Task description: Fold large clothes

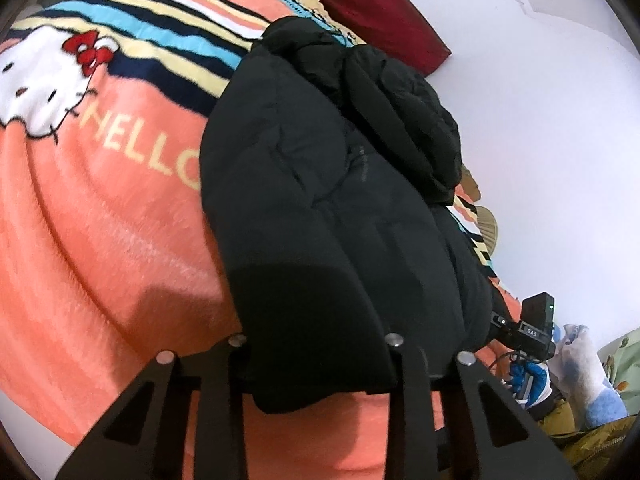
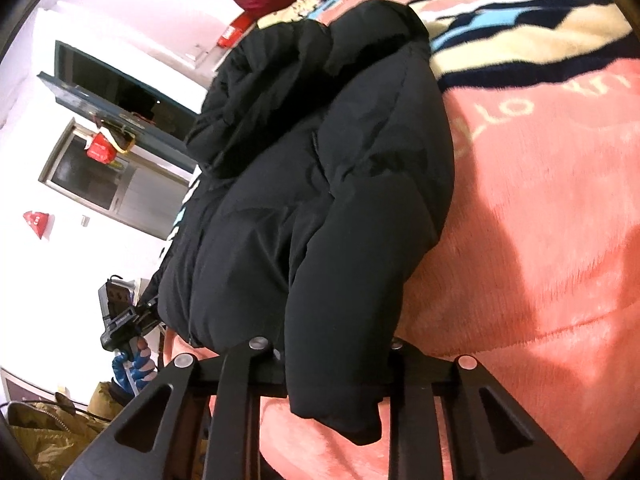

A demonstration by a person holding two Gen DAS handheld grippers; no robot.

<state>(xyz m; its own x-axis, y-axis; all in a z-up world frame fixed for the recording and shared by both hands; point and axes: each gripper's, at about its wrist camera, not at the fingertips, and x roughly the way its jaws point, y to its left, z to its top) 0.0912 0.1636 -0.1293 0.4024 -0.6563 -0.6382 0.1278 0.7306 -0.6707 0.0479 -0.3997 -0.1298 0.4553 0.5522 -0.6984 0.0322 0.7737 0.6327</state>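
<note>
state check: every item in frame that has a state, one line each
black puffer jacket: lying on the bed, partly folded, near hem in both grippers
left gripper: shut on the jacket hem
right gripper: shut on the jacket hem
pink blanket: spread flat under the jacket
dark red pillow: lying at the head of the bed

black puffer jacket point(image 1: 320, 184), bunched lengthwise, lying on pink blanket point(image 1: 100, 220)
</note>
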